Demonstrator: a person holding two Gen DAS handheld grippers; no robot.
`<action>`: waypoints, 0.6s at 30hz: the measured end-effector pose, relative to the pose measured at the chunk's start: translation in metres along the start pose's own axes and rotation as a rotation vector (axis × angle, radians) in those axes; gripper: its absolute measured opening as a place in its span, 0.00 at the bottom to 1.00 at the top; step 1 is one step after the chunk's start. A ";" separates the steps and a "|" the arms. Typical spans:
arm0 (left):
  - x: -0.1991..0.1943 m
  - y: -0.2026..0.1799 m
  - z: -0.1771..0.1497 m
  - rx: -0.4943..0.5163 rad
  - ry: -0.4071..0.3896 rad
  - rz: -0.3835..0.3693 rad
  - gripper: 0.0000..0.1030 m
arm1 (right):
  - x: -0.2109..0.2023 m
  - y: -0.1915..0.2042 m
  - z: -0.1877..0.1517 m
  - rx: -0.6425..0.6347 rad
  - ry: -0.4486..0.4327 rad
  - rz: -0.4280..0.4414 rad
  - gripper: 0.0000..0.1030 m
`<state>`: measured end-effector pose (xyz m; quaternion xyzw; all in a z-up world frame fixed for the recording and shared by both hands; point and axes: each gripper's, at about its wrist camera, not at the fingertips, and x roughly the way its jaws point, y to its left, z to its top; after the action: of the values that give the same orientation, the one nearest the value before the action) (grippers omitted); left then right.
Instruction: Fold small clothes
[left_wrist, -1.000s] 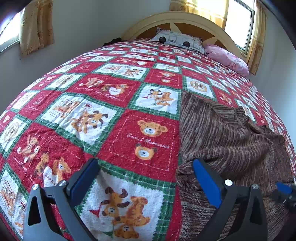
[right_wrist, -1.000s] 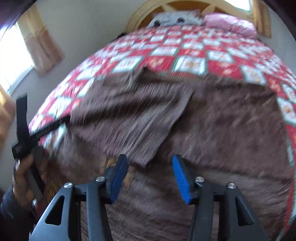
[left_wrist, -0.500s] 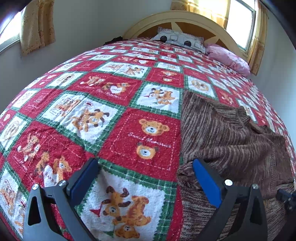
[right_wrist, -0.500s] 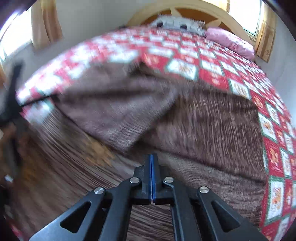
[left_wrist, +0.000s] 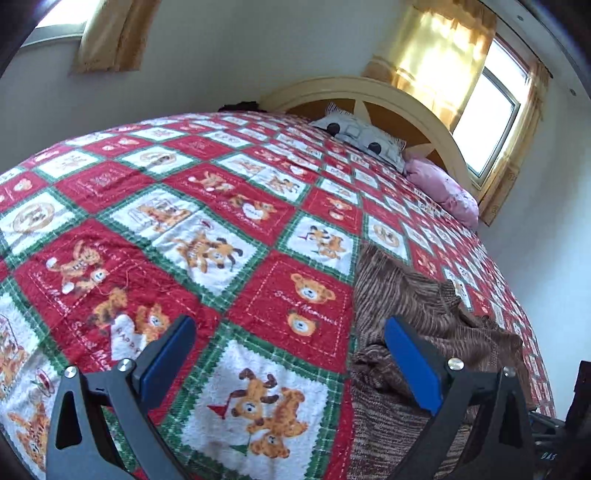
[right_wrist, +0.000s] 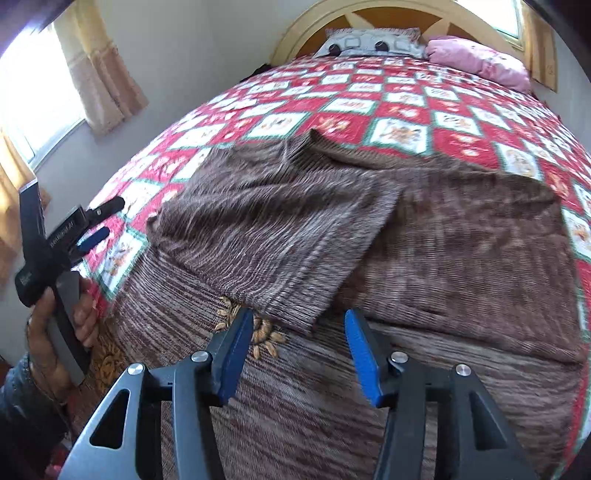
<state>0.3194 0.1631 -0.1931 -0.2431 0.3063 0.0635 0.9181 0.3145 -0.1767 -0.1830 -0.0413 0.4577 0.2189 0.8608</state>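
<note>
Right claw (right_wrist: 299, 350): jaws opening, nothing between them, hovering just short of the folded sleeve (right_wrist: 280, 236) of the brown sweater (right_wrist: 461, 236) on the bed (right_wrist: 406, 107). Left claw (left_wrist: 288, 362): wide open, empty, sweater off to its right. We judge the risk: pinching both layers drags the fold askew. Sweater's long axis runs across the right claw; collar points away.
</note>
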 end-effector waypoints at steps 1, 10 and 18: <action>0.004 -0.002 0.000 0.006 0.020 0.001 1.00 | 0.006 0.002 0.000 0.000 0.015 -0.011 0.05; 0.017 -0.013 -0.002 0.073 0.096 0.013 1.00 | -0.035 -0.006 -0.001 -0.089 -0.062 -0.200 0.03; 0.013 -0.027 -0.007 0.156 0.104 0.028 1.00 | -0.006 -0.008 -0.018 -0.186 0.035 -0.231 0.04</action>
<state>0.3337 0.1362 -0.1948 -0.1696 0.3611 0.0394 0.9161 0.3014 -0.1903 -0.1897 -0.1770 0.4424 0.1593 0.8646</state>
